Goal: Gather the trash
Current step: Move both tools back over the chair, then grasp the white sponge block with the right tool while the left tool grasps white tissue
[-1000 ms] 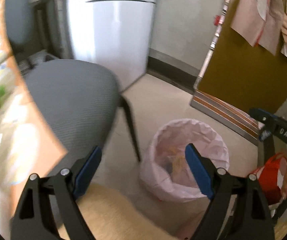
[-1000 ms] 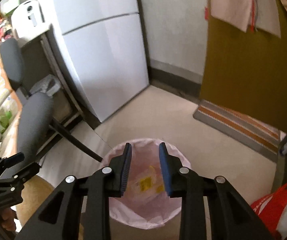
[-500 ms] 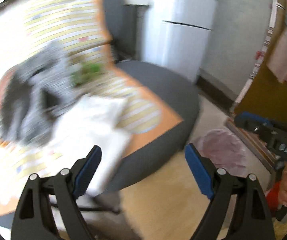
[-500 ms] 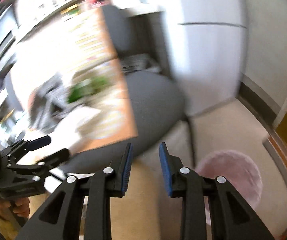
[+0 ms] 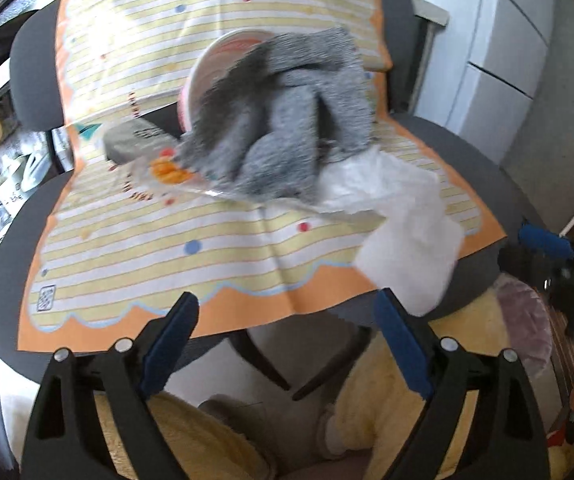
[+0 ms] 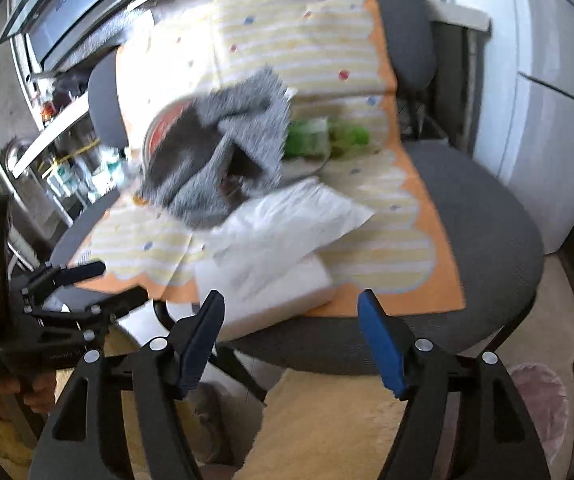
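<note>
A grey office chair (image 5: 475,168) carries a striped yellow-and-orange cloth (image 5: 167,248). On it lie a grey knitted rag (image 5: 287,120) over a pink-rimmed bowl (image 5: 203,68), a clear wrapper with orange print (image 5: 167,172), a white plastic bag (image 5: 403,236) and a green wrapper (image 6: 319,140). My left gripper (image 5: 287,344) is open and empty in front of the chair's near edge. My right gripper (image 6: 291,340) is open and empty, just below the white bag (image 6: 279,248). The pink-lined trash bin (image 6: 539,400) stands on the floor at lower right.
A white fridge (image 6: 559,80) stands behind the chair on the right. Shelves with clutter (image 6: 59,152) are at the left. The person's legs in yellow trousers (image 5: 207,440) are below the chair. The bin also shows in the left wrist view (image 5: 527,324).
Both grippers have swung left and up from the trash bin to face the chair. My right gripper has opened wide from nearly shut.
</note>
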Available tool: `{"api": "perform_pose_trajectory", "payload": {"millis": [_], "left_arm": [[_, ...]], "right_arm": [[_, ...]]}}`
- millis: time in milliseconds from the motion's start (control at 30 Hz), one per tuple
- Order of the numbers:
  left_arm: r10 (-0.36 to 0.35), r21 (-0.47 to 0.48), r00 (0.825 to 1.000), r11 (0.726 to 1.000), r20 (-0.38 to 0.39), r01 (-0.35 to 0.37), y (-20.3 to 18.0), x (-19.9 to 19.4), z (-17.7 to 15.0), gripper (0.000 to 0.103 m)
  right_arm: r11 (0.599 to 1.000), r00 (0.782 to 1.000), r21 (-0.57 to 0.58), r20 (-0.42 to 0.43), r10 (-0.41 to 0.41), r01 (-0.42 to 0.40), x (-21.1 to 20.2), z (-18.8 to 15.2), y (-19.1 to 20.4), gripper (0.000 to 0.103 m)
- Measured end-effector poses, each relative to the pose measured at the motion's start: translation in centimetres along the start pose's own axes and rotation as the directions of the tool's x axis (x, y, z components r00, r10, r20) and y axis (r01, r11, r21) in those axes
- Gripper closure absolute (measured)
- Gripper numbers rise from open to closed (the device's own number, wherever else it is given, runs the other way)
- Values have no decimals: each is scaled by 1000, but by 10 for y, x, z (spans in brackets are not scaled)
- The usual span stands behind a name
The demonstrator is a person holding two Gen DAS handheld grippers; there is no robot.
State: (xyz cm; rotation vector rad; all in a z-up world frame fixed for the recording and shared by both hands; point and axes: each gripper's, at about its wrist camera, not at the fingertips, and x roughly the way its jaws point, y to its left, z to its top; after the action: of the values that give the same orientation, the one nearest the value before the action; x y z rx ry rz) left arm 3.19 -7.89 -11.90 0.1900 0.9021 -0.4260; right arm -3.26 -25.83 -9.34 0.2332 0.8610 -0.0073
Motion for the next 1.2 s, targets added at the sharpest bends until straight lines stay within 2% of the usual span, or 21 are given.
{"api": "perform_pose_trajectory", "payload": {"millis": [67,300,367,467,567,633,733,800,833,867,933,1033,1200], "left_arm": [[6,-23,1000,1000,-7,-6,6,4,2,16],[37,-73,999,997,14,-36,26,3,9,16],[38,-81,999,996,16,-36,29,3,11,16],[33,-81,999,996,10,-32,30,4,11,16],[14,-70,1000,997,0,-14,26,7,10,16],[5,-62,1000,998,-1,-5,22,8,10,16],[-8,-46,1000,999,-7,8,15,11,11,16],[-11,-35,1000,999,-8,11,10,12,12,16],[-11,-30,1000,999,-6,11,9,12,13,16],[-10,-28,1000,1000,-6,9,8,12,13,16],[-6,-27,1000,1000,-6,6,6,12,14,16],[-1,-25,1000,1000,-5,0,4,11,14,16],[-5,1,1000,1000,2,5,-1,8,14,16]], "right_arm": [[1000,999,-5,-39,23,-23,11,-4,6,33],[996,994,-81,-102,27,-35,36,-12,37,33],[994,995,-112,-99,-20,9,44,-12,44,35],[979,986,-148,-73,-151,139,45,-10,39,38],[973,974,-113,-79,-210,201,41,-9,15,46],[969,967,-49,-76,-244,241,36,-5,-11,50],[977,975,25,-79,-207,210,31,-1,-37,51],[987,985,21,-71,-155,156,27,0,-39,49],[992,990,-6,-63,-126,126,26,-1,-35,46],[993,992,-37,-52,-111,109,25,-1,-30,37],[993,995,-83,-44,-90,86,28,-2,-18,31],[985,994,-140,-22,-110,106,34,-3,-6,31],[984,998,-176,-44,-33,24,52,1,-12,35]]}}
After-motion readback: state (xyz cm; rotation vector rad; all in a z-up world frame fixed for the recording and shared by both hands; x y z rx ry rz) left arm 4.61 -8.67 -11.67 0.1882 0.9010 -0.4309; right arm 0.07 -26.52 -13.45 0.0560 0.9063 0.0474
